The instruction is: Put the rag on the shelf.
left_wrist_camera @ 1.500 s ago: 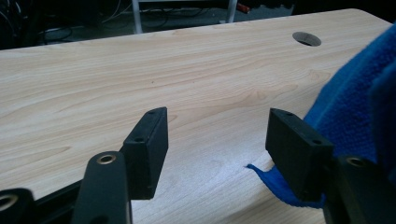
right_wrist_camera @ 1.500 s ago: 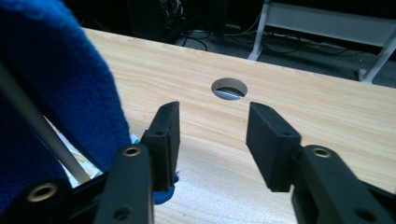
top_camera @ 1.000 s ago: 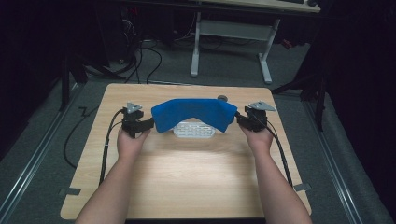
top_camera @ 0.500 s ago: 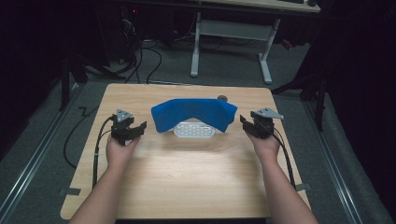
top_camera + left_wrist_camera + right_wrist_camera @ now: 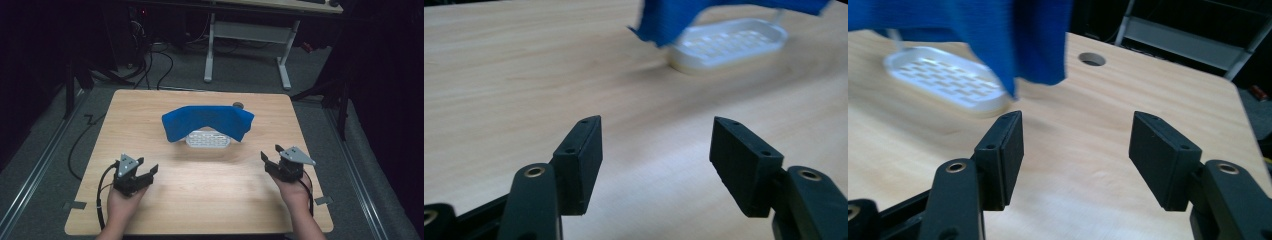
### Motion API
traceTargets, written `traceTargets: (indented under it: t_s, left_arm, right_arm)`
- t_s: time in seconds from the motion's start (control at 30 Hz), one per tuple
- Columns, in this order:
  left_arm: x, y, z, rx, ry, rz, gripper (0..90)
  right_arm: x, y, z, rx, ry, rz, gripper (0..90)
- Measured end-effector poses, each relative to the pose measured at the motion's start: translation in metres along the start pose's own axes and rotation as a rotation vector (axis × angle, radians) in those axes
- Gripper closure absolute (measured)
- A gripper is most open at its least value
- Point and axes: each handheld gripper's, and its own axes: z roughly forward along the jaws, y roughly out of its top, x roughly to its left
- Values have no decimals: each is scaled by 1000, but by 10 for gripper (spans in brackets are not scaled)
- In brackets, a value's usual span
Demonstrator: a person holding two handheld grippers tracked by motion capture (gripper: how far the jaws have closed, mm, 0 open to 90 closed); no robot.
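Both hands have pulled back from the blue cloth (image 5: 207, 121) since a second ago: then each gripper sat at one end of it, and now the cloth stands by itself, draped in an arch over the white slotted tray (image 5: 208, 139) at the middle of the frame in the high view. The left gripper (image 5: 144, 174) now sits in the lower left of that view, well apart from the cloth, its jaws wide with only bare wood between them. The right gripper (image 5: 270, 159) sits in the lower right, likewise well clear, and its jaws have just been opening; nothing lies between them.

From the left gripper view the jaws rise apart at the bottom of the frame, and the cloth's near corner (image 5: 664, 27) hangs at the upper middle, over the tray (image 5: 729, 45) in the upper right. From the right gripper view the cloth (image 5: 998, 30) fills the upper left, its end hanging down beside the tray (image 5: 943, 80); whether that end touches the wooden table (image 5: 210, 200) I cannot tell, since the picture is blurred there. A round hole in the tabletop (image 5: 1092, 59) shows at the upper middle, just past the cloth. Beyond the table's far edge stands a white desk frame (image 5: 247, 35) on the dark floor.
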Motion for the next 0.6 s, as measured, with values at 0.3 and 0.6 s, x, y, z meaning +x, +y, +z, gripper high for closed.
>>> traceTargets:
  t_s: [0.3,0.6]
  left_arm:
    - [-56,-20,-2,52,-159,-12,382]
    - [-68,-20,9,89,-173,77,390]
  right_arm:
    - [51,-45,-29,11,71,-5,375]
    - [55,-51,-18,58,112,-44,370]
